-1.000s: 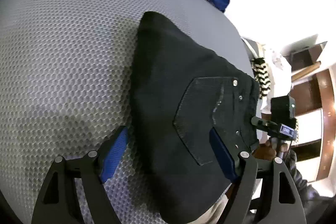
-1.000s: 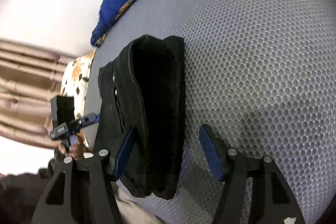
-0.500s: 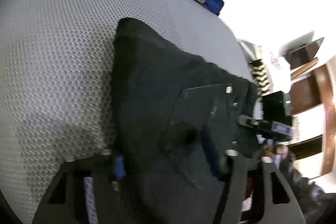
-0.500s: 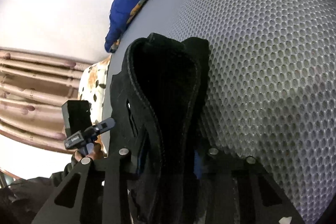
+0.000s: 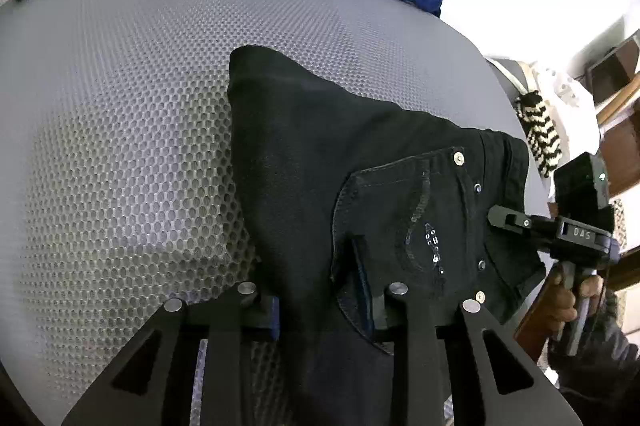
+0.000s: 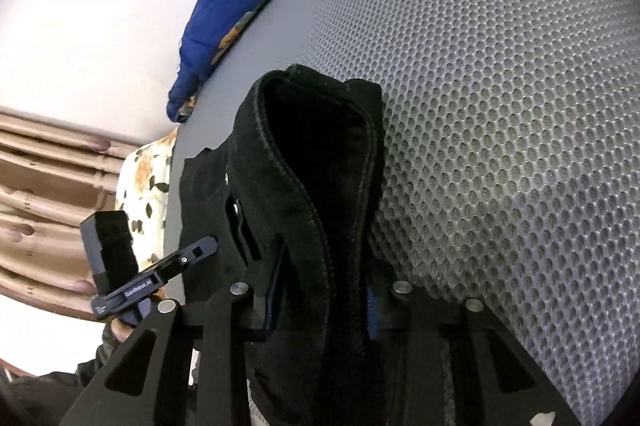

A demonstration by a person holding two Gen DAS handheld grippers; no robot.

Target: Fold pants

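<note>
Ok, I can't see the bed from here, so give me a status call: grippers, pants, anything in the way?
Left gripper and right gripper closing, pants between each. Black pants folded on grey mesh mattress. Nothing in the way.

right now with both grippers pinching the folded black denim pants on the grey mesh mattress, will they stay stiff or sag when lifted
The folded black denim pants will probably sag between the closing left gripper and right gripper, since the cloth already bulges and curls. The stacked layers look fairly thick, so likely hefty for their size. The grey mesh mattress looks textured, so dragging may catch; lifting seems safer.
</note>
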